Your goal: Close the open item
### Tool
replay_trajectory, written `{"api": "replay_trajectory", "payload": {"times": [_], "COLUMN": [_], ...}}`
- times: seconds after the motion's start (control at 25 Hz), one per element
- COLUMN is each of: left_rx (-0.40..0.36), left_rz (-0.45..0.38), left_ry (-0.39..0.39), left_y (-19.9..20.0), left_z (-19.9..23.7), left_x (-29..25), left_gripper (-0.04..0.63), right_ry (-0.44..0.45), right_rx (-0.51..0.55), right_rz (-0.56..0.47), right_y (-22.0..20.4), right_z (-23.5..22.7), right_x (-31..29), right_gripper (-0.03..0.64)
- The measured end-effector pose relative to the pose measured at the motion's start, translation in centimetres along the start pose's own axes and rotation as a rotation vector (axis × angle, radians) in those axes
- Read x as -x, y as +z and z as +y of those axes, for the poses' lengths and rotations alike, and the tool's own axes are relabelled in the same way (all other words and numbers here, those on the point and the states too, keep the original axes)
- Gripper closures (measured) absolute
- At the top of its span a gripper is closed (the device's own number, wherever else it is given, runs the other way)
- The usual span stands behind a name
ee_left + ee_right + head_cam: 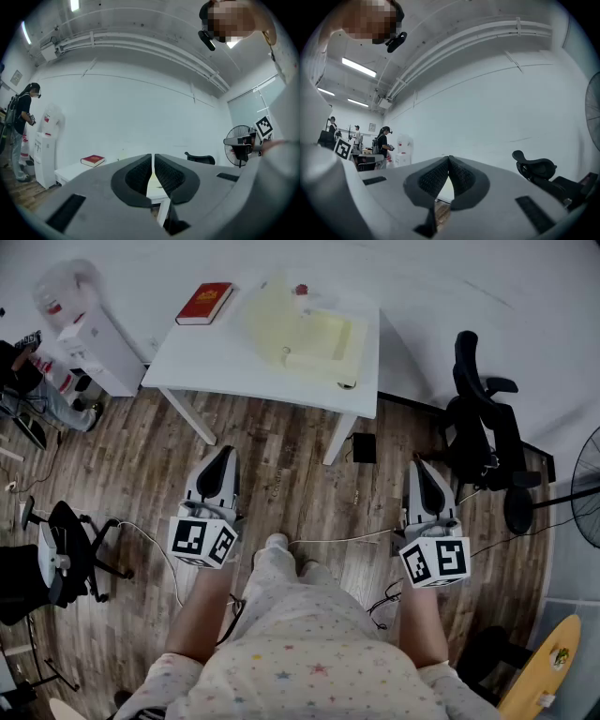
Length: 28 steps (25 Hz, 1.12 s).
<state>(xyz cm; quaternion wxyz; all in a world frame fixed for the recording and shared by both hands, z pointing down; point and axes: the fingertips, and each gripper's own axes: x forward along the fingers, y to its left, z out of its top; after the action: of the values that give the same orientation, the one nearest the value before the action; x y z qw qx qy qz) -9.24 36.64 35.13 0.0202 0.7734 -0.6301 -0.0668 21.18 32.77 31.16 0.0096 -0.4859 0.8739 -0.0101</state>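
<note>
**Head view.** You stand on the wood-plank floor (pixel 281 451), well short of the white rectangular table (pixel 211 357). You hold the left gripper (pixel 222 457) and the right gripper (pixel 425 470) level at waist height, one either side of your body and aimed towards the table. That reads as a carry posture for the approach, not as a working position. The task's thing, a pale yellow translucent plastic folder (pixel 305 334), lies flat on the right half of the table top with its flap thrown back, so it counts as open. A paler roll or fold shows along its near edge; I cannot tell what that is. A red hardback book (pixel 204 303) lies apart from it at the far left corner. A black office chair (pixel 483 427) stands to the right of the table.

**Left gripper view.** The jaws are pressed together, with only a hairline slit between the ribbed pads and nothing in it. The book and the table edge lie far ahead.

**Right gripper view.** The jaws meet at the tips and hold nothing. The chair sits to the right.

**Finding.** Closing is not yet begun. You must first walk up to the table.
</note>
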Motion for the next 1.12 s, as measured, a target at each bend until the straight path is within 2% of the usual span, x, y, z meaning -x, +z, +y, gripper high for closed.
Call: {"api": "replay_trajectory", "payload": {"times": [0.44, 0.56, 0.6, 0.68, 0.8, 1.0, 1.12], "left_rx": [-0.056, -0.064, -0.07, -0.094, -0.092, -0.063, -0.053], "left_rz": [0.004, 0.009, 0.021, 0.066, 0.102, 0.077, 0.057], "left_ry": [0.018, 0.001, -0.004, -0.011, -0.012, -0.001, 0.012], "left_y": [0.8, 1.0, 0.8, 0.4, -0.1, 0.3, 0.5], "left_z": [-4.3, -5.3, -5.7, -6.1, -6.0, -4.8, -3.2], "left_x": [2.5, 2.2, 2.1, 1.6, 0.9, -0.5, -2.0], "left_gripper": [0.566, 0.564, 0.543, 0.458, 0.379, 0.336, 0.328], "right_ry": [-0.009, -0.007, -0.001, 0.01, 0.03, 0.036, 0.036], "right_rx": [-0.048, -0.07, -0.078, -0.085, -0.075, -0.077, -0.072], "right_rz": [-0.012, -0.003, 0.001, 0.006, -0.004, 0.011, 0.003], "right_y": [0.3, 0.1, 0.0, -0.1, 0.0, -0.2, -0.1], "right_z": [-1.6, -2.3, -2.4, -2.4, -2.2, -2.1, -2.3], "right_x": [4.4, 4.6, 4.6, 4.4, 3.5, 1.1, -0.8], "right_gripper": [0.617, 0.581, 0.534, 0.476, 0.457, 0.382, 0.374]}}
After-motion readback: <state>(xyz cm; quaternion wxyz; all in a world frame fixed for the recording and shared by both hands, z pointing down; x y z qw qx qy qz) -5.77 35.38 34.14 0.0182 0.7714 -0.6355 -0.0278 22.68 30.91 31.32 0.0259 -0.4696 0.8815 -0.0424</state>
